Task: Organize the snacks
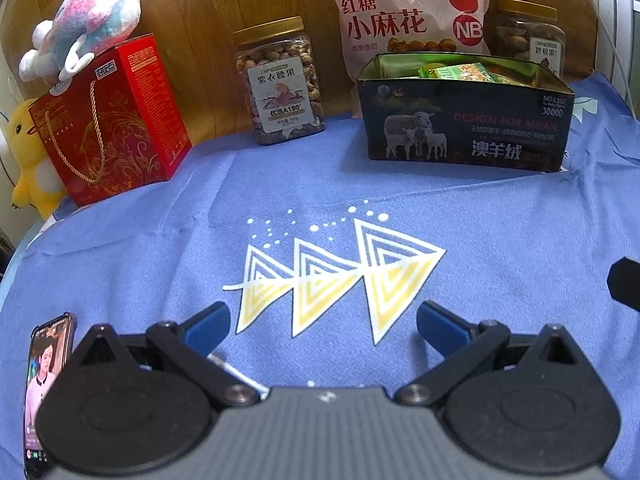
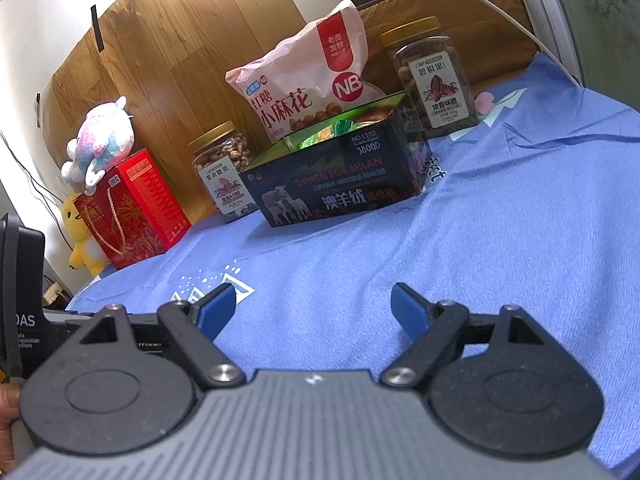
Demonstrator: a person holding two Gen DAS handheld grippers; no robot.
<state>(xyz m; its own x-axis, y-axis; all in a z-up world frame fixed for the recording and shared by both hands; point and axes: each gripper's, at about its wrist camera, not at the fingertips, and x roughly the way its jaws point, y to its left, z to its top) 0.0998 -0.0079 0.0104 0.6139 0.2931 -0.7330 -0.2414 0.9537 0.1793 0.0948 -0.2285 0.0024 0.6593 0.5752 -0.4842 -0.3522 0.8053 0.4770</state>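
Dark rectangular open-topped tin [image 1: 466, 128] holding green snack packets [image 1: 464, 71], far side of blue-clothed tabletop [image 1: 160, 248]. Left hand-held gripper [image 1: 323, 326] and right hand-held gripper [image 2: 313, 312]: well short of tin, jaws wide, empty.

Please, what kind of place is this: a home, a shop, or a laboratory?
Most likely a home, perhaps a bedroom. The snacks stand on a blue printed cloth spread like bedding, plush toys sit on and beside a red gift box, and a phone lies on the cloth.
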